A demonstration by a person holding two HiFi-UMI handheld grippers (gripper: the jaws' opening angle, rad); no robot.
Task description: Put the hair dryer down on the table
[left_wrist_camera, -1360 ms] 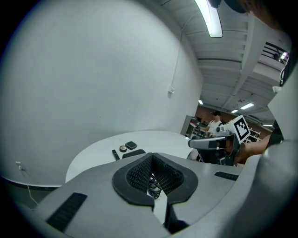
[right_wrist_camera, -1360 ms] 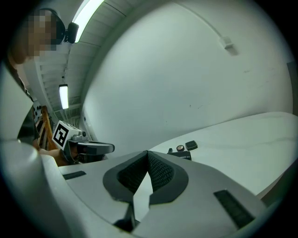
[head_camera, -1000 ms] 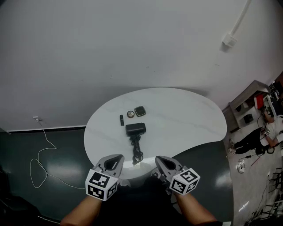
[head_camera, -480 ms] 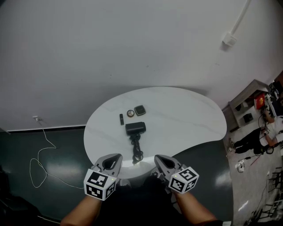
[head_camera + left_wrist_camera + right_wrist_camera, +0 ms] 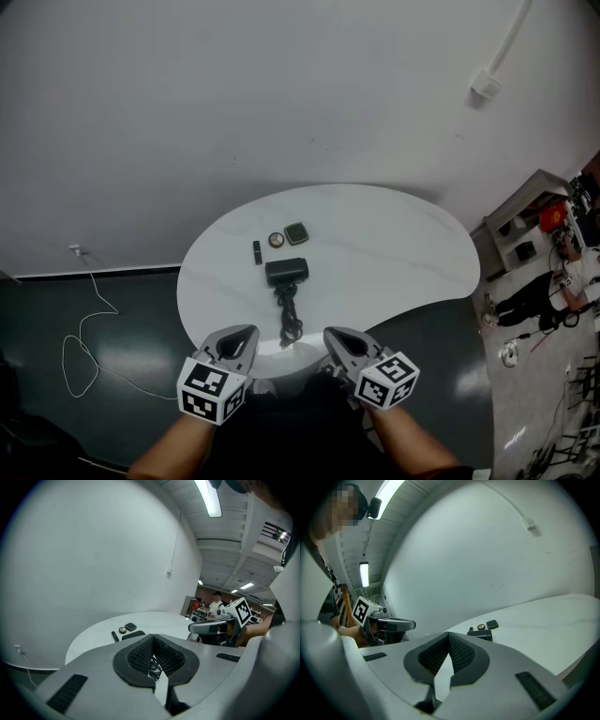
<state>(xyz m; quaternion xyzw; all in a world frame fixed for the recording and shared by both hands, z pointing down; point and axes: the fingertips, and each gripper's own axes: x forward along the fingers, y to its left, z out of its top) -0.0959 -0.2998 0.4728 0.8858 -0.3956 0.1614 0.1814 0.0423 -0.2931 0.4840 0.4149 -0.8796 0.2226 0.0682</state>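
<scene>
Left gripper: your left gripper (image 5: 246, 337) hangs at the near rim of the table (image 5: 403, 244). Its jaws are pressed together at the tips and nothing is pinched between them.

Right gripper: your right gripper (image 5: 337, 337) sits level with the left one, on the other side of the cord's near end. Its jaws are likewise closed on themselves and hold nothing.

Hair dryer: the black hair dryer (image 5: 287, 272) lies flat on the white tabletop, left of centre, with its body crosswise to you. Neither gripper touches it; both are apart from it, on your side.

Cord: the black cord (image 5: 290, 319) runs from the dryer toward you in a loose bundle. It ends near the table's edge, between your two grippers.

Other items: three small things lie just beyond the dryer. These are a slim black stick (image 5: 257, 253), a round case (image 5: 276, 241) and a dark square case (image 5: 297, 233). The two cases sit side by side; whether they touch cannot be told.

Surroundings: the floor (image 5: 56, 309) is dark, with a thin white cable (image 5: 86, 323) trailing over it at your left. A plain white wall stands behind the table. A person (image 5: 548, 295) is at the far right edge.
</scene>
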